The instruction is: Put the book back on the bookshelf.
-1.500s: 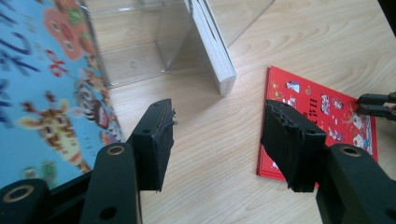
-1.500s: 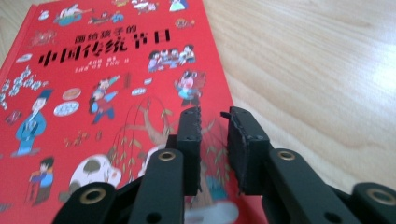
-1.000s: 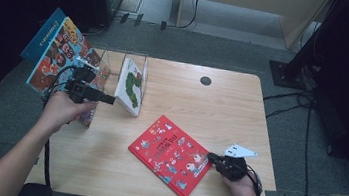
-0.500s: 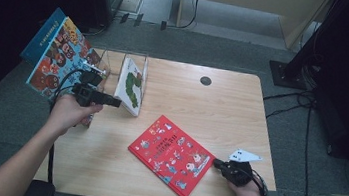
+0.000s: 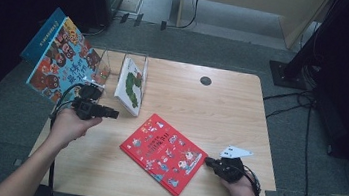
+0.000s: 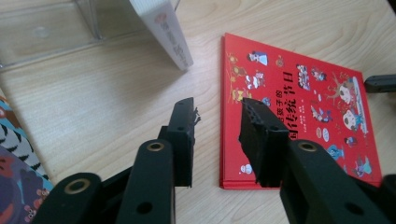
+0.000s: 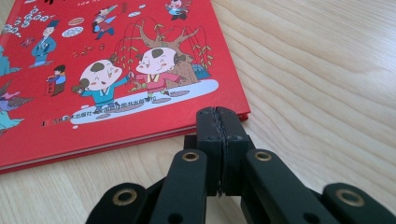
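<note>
Red book (image 5: 163,153): lies flat on the table (image 5: 221,109), lower middle, cover up, clear of the white book (image 5: 132,86) that stands in the clear holder (image 5: 116,63) at about 11 o'clock from it.
Long axis: runs from 10 o'clock to 4 o'clock in the high view.
Right gripper (image 5: 211,163): jaws pressed together on nothing, tips just beside the book's right corner, at about 3 o'clock from the book; in the right gripper view (image 7: 218,114) they look level with the cover's edge, though whether they touch it is hard to tell.
Left gripper (image 5: 112,114): jaws apart and empty (image 6: 217,116), held above the table, the book at about 4 o'clock from it.
Nearer hand: the right, by a clear margin.
Coming move, likely: the shut tips slide under that corner to lift it.
</note>
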`<state>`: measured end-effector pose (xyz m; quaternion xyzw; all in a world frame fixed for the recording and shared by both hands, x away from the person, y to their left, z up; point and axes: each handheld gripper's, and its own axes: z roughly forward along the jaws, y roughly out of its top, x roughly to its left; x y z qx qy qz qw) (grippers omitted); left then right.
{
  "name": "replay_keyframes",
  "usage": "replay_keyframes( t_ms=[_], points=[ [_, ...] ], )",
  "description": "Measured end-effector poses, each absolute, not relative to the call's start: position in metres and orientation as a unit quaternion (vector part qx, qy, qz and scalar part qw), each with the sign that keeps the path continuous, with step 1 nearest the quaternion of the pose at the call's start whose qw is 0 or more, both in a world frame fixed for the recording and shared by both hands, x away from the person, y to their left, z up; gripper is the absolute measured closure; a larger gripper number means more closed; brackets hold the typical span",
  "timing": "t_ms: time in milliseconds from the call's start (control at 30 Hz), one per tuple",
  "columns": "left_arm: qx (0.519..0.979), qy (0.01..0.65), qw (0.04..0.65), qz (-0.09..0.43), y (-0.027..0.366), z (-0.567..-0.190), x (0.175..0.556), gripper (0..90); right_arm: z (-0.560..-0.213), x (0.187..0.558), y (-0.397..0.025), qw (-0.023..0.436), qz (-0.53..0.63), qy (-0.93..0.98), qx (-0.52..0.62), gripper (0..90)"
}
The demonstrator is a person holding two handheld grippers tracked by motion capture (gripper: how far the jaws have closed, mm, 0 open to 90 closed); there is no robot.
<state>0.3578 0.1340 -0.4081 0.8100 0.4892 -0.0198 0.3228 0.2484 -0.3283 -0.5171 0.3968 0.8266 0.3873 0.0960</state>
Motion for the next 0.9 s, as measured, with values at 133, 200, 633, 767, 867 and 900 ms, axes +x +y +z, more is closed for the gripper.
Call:
replay_keyframes(
  t_ms=[133,200,633,767,867,900],
  points=[
    [0.812,0.487,0.322,-0.014,0.131,-0.417,0.349,68.1,-0.517,0.253,-0.322,0.090,0.389,0.830,0.390,88.7],
    [0.815,0.484,0.319,-0.011,0.131,-0.421,0.345,68.6,-0.517,0.254,-0.320,0.085,0.390,0.830,0.389,88.5],
    [0.808,0.494,0.320,-0.010,0.135,-0.446,0.321,69.7,-0.511,0.268,-0.319,0.103,0.400,0.821,0.393,88.3],
    [0.806,0.497,0.321,-0.007,0.135,-0.451,0.312,69.7,-0.511,0.274,-0.319,0.109,0.399,0.817,0.401,88.7],
    [0.807,0.497,0.320,-0.003,0.133,-0.455,0.307,69.7,-0.511,0.279,-0.316,0.107,0.399,0.817,0.402,88.6],
    [0.806,0.498,0.321,-0.004,0.133,-0.456,0.306,69.7,-0.511,0.281,-0.315,0.105,0.398,0.818,0.402,88.7]
  ],
)
